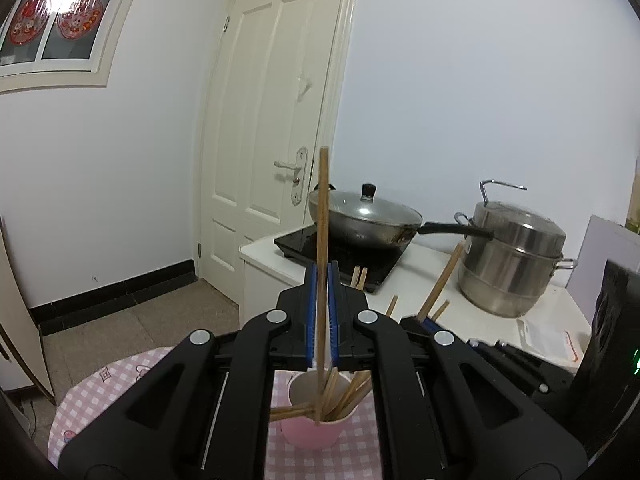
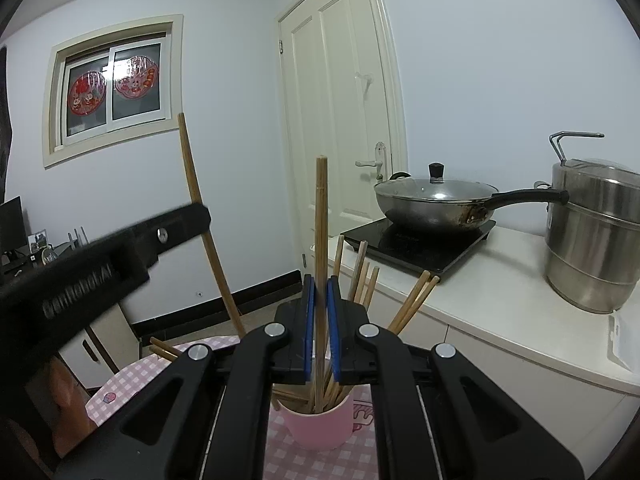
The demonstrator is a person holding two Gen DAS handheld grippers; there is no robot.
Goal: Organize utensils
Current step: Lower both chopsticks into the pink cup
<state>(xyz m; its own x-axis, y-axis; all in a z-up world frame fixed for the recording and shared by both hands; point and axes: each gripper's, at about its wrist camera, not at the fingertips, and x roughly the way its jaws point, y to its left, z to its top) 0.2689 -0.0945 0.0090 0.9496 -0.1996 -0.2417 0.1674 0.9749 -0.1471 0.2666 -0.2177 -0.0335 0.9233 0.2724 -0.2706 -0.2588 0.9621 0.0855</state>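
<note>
Most chopsticks (image 2: 362, 276) already stand in the pink cup (image 2: 320, 426), while each gripper, left (image 1: 321, 312) and right (image 2: 320, 320), pinches one chopstick upright above the cup, lower tips inside, both awaiting release.

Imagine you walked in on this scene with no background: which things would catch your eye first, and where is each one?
First, the left tongs and right tongs, each clamped on an upright wooden chopstick, and, above a pink cup bristling with more chopsticks on the pink checked tablecloth. Behind, on the white counter, a lidded wok sits on a black cooktop beside a tall steel steamer pot.
</note>
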